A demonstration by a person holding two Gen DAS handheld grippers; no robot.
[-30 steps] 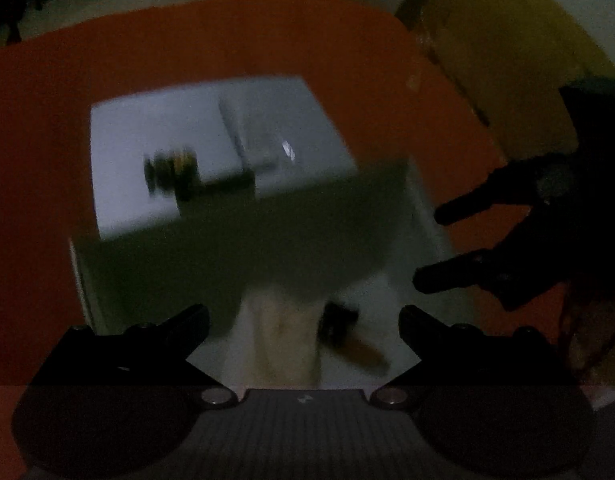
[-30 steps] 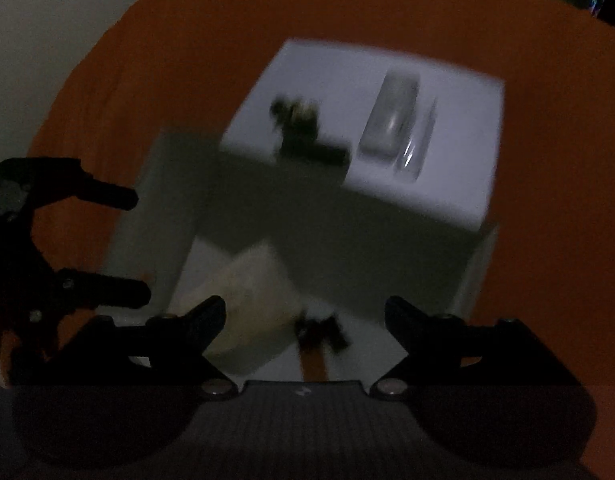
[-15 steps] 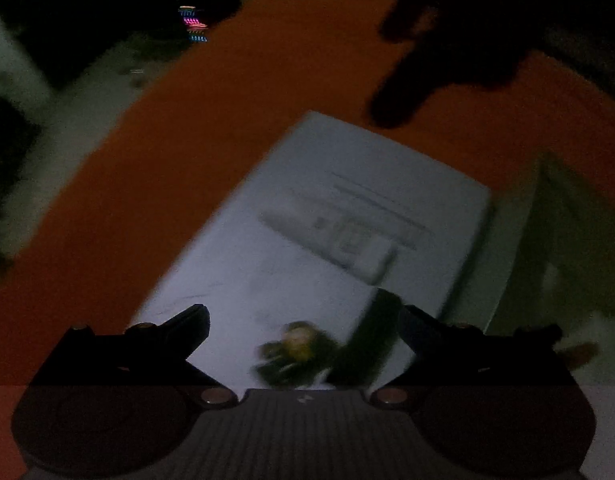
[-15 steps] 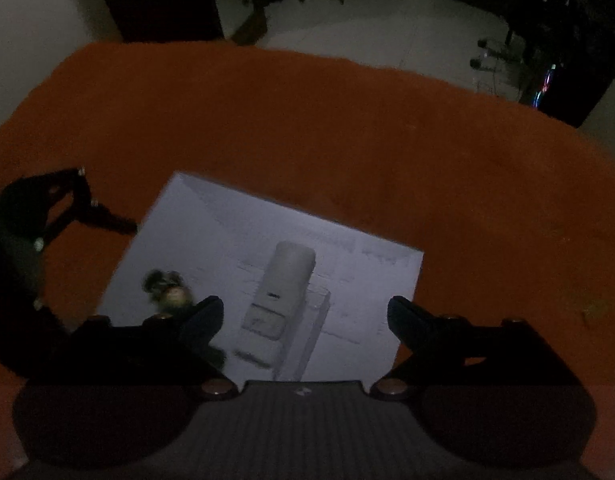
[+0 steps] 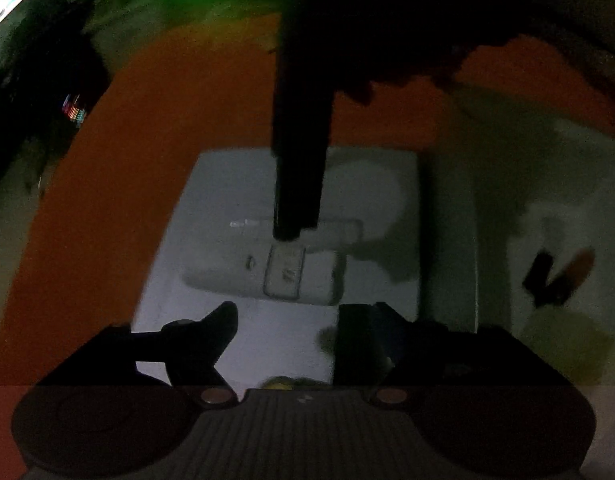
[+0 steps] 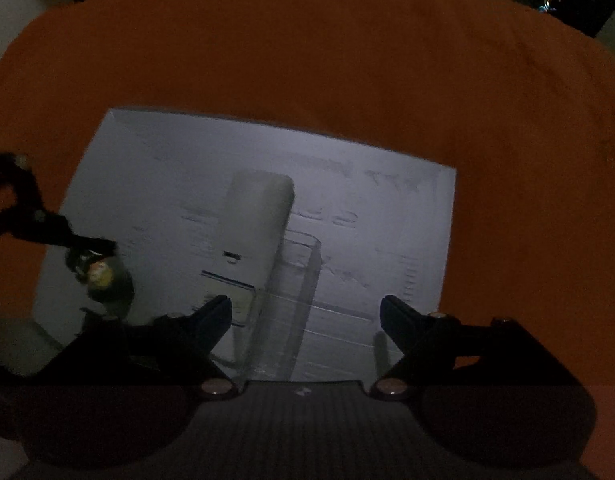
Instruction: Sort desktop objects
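Orange tabletop; right gripper spread-fingered above white paper.

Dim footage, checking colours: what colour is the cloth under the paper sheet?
Orange tablecloth, clearest in the right wrist view.

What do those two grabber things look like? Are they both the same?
Yes, they match. The left gripper and the right gripper each have two black, pointed jaws shaped like claws. Behind them sits a grey ribbed plate with a tiny white mark, two round coppery screws and dark rounded bulges at the sides. No cables or sleeves show.
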